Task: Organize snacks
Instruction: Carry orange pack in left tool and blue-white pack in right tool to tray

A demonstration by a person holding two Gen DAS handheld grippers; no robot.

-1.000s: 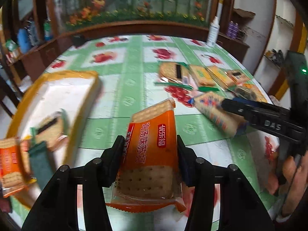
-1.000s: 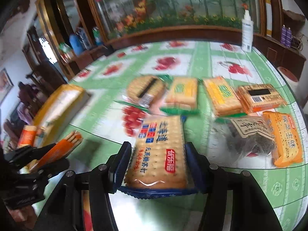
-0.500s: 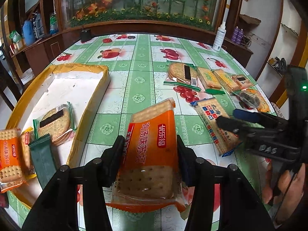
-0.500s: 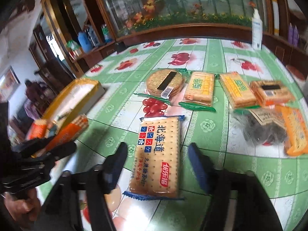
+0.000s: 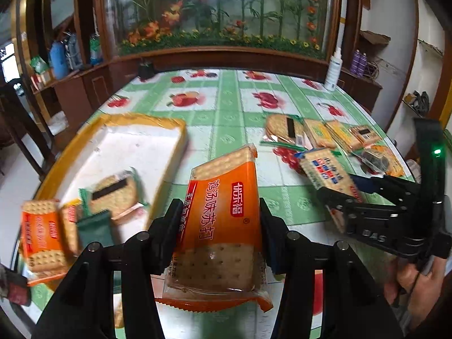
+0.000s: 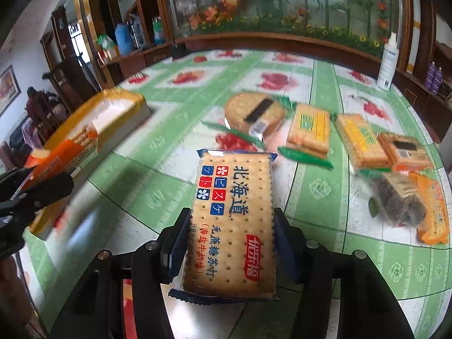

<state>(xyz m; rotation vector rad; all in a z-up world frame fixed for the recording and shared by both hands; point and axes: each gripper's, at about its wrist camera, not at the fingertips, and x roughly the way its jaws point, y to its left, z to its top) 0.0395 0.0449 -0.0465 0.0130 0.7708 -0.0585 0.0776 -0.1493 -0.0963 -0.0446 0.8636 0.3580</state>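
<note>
My left gripper (image 5: 219,226) is shut on an orange cracker pack (image 5: 226,186), held tilted above the table just right of the yellow-rimmed white tray (image 5: 132,135). The right gripper (image 6: 231,240) has a blue-edged cracker pack (image 6: 234,206) between its pads, and its jaws are closing on the pack's long sides. In the left wrist view the right gripper (image 5: 336,195) and that blue-edged pack (image 5: 325,169) show at the right. The right wrist view has the left gripper (image 6: 42,189) and the orange pack (image 6: 53,158) at its left edge, near the tray (image 6: 113,113).
The tray holds a round cracker pack (image 5: 113,192), an orange pack (image 5: 39,237) and a green packet. On the table's right lie a round cracker pack (image 6: 254,110), yellow packs (image 6: 309,127) and a dark snack bag (image 6: 395,197). A white bottle (image 6: 388,62) stands at the far edge.
The right jaws let the blue-edged pack go, stood wide around it on the table, and have come back onto its sides. My left gripper drifted a little with the orange pack.
</note>
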